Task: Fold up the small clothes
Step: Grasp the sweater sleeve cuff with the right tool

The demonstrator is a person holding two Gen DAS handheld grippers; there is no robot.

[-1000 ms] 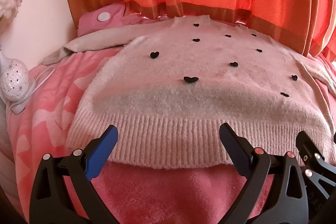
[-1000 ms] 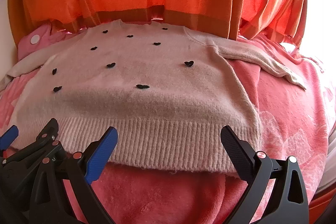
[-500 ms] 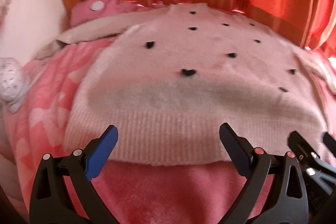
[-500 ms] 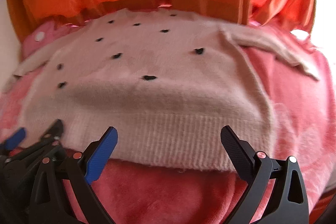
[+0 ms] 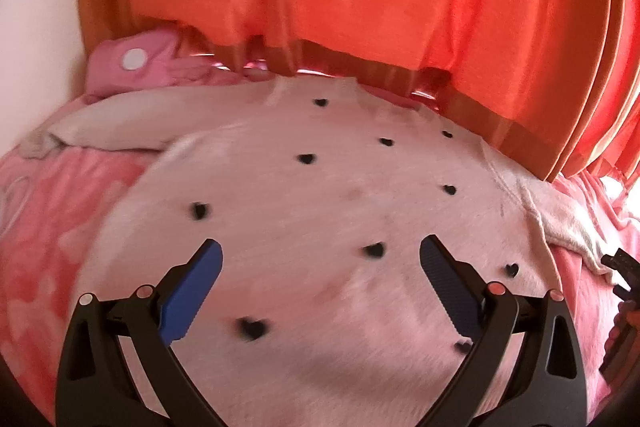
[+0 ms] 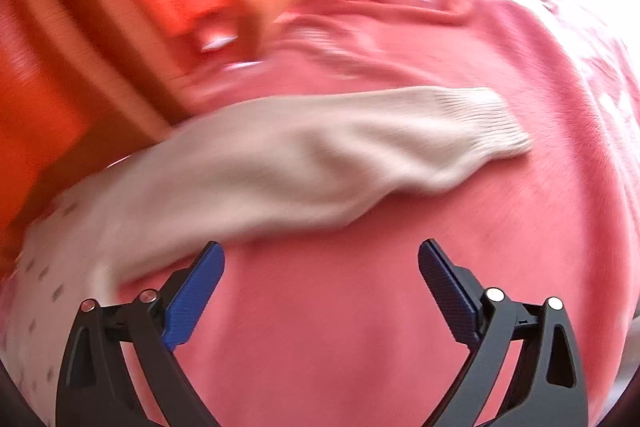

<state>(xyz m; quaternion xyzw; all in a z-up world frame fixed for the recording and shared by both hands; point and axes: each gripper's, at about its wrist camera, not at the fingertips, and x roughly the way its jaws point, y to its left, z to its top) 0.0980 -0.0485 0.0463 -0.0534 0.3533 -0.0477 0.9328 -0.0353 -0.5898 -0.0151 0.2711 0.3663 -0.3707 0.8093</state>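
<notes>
My right wrist view is smeared with motion blur: the sweater [image 6: 120,227] body runs off its left edge, heart spots streaked. My left hand-held gripper [image 5: 320,267] hides the sweater's hem

Left gripper [image 5: 320,267]: black angular frame, two fingers with blue ribbed pads [image 5: 190,297], round pale and reddish studs at the joints. Right gripper [image 6: 320,267]: identical build, blue textured pads [image 6: 192,297], silver studs.
</notes>
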